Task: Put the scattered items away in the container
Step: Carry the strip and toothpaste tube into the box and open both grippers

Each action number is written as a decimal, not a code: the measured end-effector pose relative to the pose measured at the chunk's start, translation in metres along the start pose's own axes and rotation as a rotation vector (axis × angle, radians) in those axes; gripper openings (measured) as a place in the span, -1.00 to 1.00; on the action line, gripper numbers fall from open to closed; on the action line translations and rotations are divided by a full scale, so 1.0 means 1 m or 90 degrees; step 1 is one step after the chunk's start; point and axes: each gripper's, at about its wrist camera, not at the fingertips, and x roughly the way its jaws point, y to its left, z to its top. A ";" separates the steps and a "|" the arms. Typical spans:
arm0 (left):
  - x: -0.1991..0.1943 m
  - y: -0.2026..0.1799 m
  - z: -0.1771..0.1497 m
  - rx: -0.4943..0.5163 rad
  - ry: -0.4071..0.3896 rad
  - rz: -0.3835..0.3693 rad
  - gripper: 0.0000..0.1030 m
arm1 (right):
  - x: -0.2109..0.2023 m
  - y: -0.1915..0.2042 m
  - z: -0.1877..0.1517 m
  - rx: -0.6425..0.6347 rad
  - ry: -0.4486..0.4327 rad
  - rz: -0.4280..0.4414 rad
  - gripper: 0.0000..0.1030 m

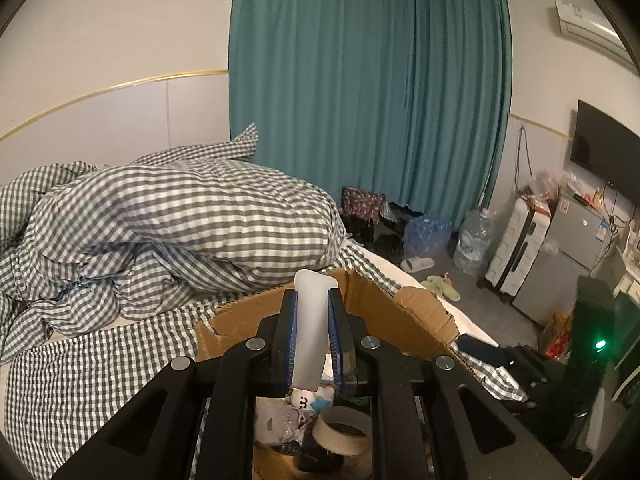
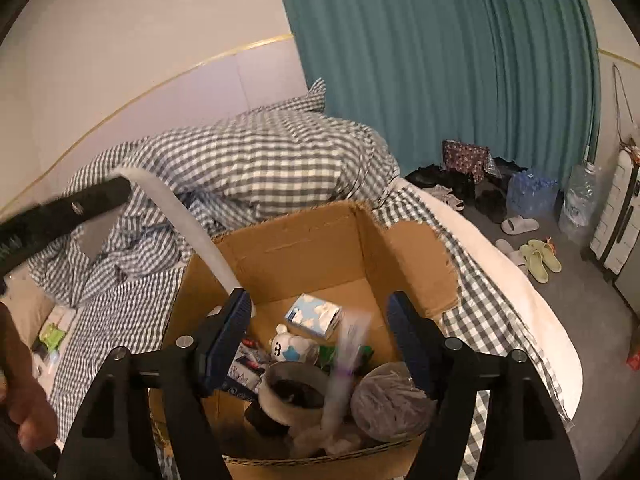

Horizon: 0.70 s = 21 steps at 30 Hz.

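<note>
Left gripper (image 1: 313, 320), pinching a long white plastic shoehorn (image 1: 310, 320) above the open brown cardboard box (image 2: 320, 236), should lower before letting go, while the right gripper (image 2: 318, 340) stands wide and empty.

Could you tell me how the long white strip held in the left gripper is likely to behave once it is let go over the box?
The white strip, clamped in the left gripper, looks thin and flat, so probably light. In the right wrist view it arcs toward the cardboard box, so it likely flexes rather than staying rigid. Being long, it may lean on a wall or poke out.
</note>
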 end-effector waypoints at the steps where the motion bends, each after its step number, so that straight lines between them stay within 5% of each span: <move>1: 0.003 -0.002 0.000 0.002 0.002 0.000 -0.73 | -0.001 -0.002 0.001 0.003 -0.005 -0.001 0.36; 14: 0.052 -0.023 -0.012 0.026 0.062 -0.012 -0.68 | -0.003 -0.033 0.005 0.042 -0.013 -0.029 0.36; 17: 0.058 -0.023 -0.015 0.025 0.070 -0.004 -0.32 | -0.002 -0.035 0.006 0.043 -0.011 -0.036 0.42; 18: 0.057 -0.022 -0.015 0.022 0.067 -0.001 0.10 | -0.002 -0.035 0.005 0.043 -0.009 -0.041 0.48; 21: 0.045 -0.017 -0.013 0.012 0.035 0.008 0.79 | -0.002 -0.033 0.005 0.041 -0.008 -0.046 0.60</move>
